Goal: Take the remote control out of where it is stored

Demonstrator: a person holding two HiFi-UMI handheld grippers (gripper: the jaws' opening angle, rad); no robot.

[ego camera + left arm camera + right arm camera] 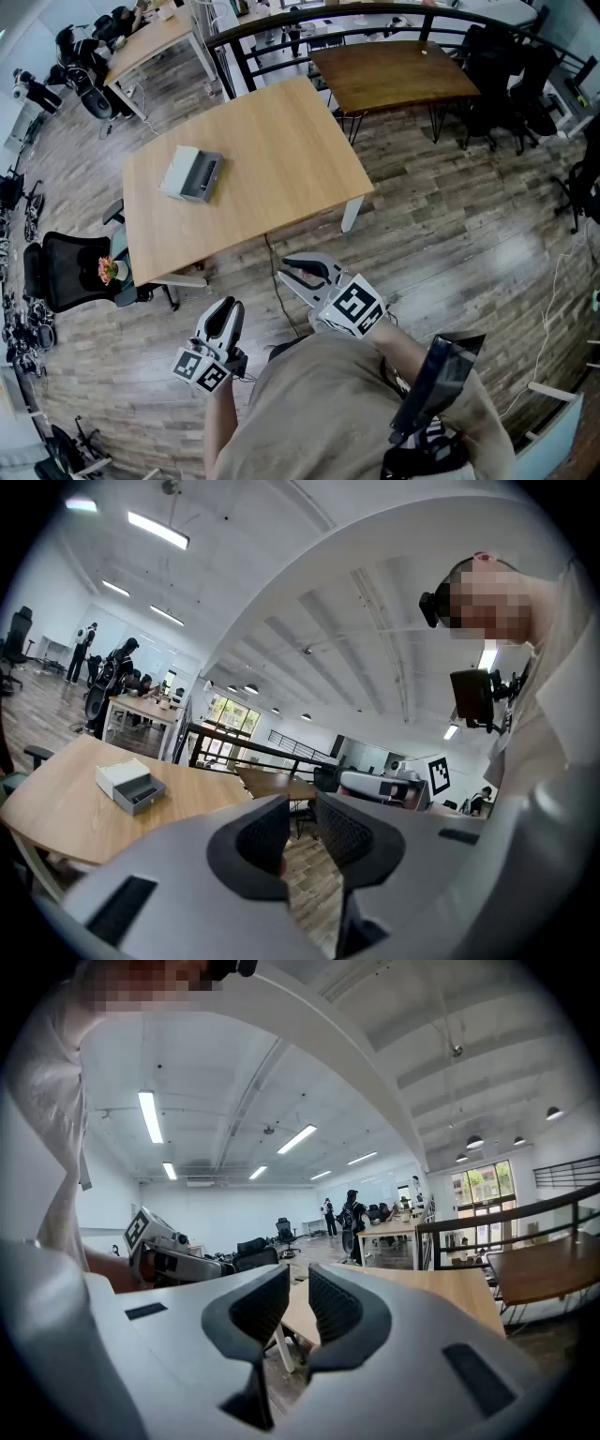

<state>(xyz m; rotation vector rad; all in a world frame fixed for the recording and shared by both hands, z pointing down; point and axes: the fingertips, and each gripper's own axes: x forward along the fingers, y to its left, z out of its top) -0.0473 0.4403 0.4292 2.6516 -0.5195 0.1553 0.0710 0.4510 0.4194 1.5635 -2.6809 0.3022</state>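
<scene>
A pale wooden surface stood on grey plank floor; a darker table sat beyond, ceiling strip lights glowing.

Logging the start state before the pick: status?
Left gripper and right gripper shut, empty, short of the table. Box on it, drawer open; remote too small to make out. Nothing seen in the way.
</scene>
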